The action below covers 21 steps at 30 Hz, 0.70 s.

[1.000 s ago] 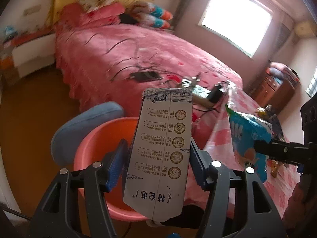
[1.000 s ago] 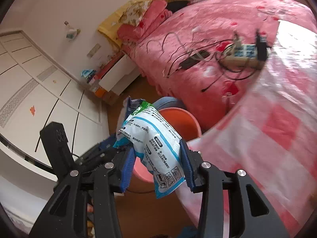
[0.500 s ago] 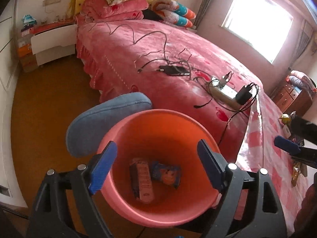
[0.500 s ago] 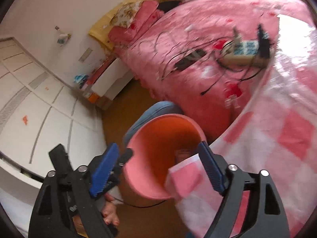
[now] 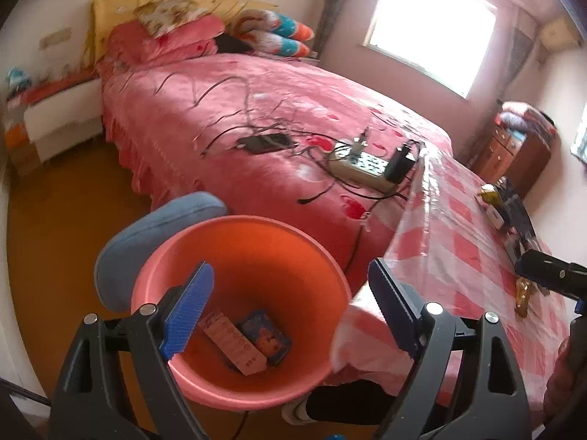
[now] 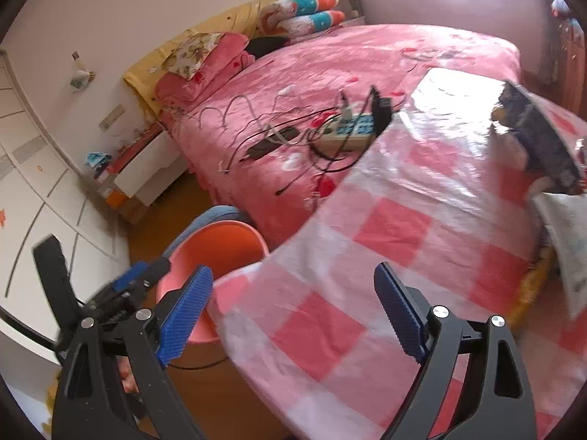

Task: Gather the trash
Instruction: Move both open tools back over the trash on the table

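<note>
An orange-pink bucket [image 5: 242,242] stands on the floor beside the checked table. A beige carton [image 5: 234,344] and a blue snack bag [image 5: 266,337] lie in its bottom. My left gripper [image 5: 289,271] hangs over the bucket, its jaws opening with nothing between them. My right gripper [image 6: 293,269] is above the pink checked tablecloth [image 6: 389,227], to the right of the bucket [image 6: 220,245]; its jaws are opening too, with nothing between them. More litter lies on the table: a dark packet [image 6: 539,135], a white bag [image 6: 565,227] and a yellow wrapper [image 5: 522,293].
A blue padded stool [image 5: 154,227] touches the bucket's far left side. Behind it is a bed [image 5: 227,110] with a power strip [image 5: 361,168] and tangled cables. A white nightstand [image 5: 62,117] and wooden floor lie left. A person's shoe [image 5: 297,409] shows under the table edge.
Both grippers opened. The carton and the snack bag left the jaws and now lie in the bucket. The right gripper swung right, from over the bucket to over the table.
</note>
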### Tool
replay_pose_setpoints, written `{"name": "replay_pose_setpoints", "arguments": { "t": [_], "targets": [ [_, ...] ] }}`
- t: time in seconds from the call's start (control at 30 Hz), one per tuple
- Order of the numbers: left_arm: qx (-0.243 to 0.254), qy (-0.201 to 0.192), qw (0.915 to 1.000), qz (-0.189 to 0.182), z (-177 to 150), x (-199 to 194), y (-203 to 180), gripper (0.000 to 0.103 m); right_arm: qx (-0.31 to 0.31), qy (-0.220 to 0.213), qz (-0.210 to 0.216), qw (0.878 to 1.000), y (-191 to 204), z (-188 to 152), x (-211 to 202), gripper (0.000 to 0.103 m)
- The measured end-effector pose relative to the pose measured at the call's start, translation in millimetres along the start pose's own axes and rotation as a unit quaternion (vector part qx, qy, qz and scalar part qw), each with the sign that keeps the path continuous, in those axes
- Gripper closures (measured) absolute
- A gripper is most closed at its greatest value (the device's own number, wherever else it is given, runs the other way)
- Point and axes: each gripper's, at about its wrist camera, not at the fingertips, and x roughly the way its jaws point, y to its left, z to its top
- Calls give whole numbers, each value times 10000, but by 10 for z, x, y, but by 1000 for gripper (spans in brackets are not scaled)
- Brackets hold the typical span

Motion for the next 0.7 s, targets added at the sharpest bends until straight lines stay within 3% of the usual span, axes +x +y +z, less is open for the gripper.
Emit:
{"name": "replay_pose_setpoints", "arguments": {
  "t": [0.4, 0.7],
  "targets": [
    [465, 2, 9976, -514, 79, -202, -680, 16, 298, -436, -359, 9980, -495, -164, -481, 11],
    [917, 247, 9925, -764, 32, -166, -1228, 16, 573, -662, -583, 9945, -892, -288, -792, 11]
  ]
}}
